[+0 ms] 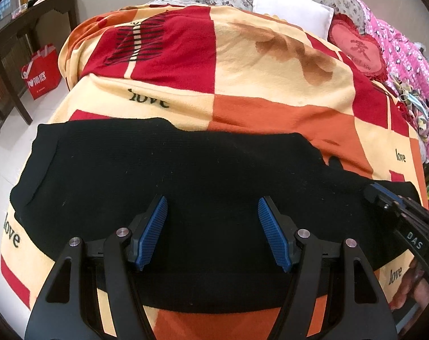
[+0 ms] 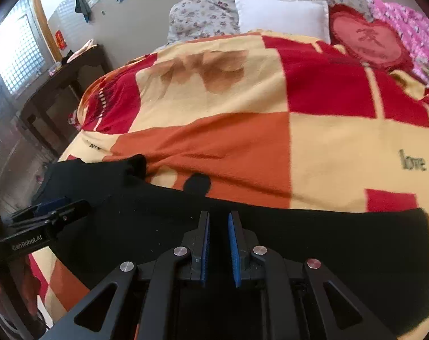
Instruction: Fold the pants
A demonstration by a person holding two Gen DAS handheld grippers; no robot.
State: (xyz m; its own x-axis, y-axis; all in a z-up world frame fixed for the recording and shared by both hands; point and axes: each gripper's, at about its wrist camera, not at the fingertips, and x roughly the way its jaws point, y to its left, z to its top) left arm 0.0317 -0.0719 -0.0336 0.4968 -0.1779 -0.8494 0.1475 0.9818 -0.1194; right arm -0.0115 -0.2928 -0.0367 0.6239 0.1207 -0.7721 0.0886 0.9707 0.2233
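Black pants [image 1: 169, 170] lie flat across the near part of a bed, on a red, orange and cream blanket [image 1: 271, 85]. My left gripper [image 1: 213, 206] hovers over the pants with its blue pads wide open and empty. My right gripper [image 2: 218, 218] is over the right stretch of the pants [image 2: 327, 240]; its pads are nearly closed with a narrow gap and nothing visible between them. The right gripper also shows at the right edge of the left wrist view [image 1: 384, 198]. The left gripper shows at the left of the right wrist view [image 2: 53, 212].
A white pillow [image 1: 293, 8], a red heart cushion [image 1: 356, 48] and pink bedding [image 1: 412, 56] lie at the head and right of the bed. A dark table [image 1: 19, 42] and a red bag [image 1: 41, 70] stand on the floor to the left.
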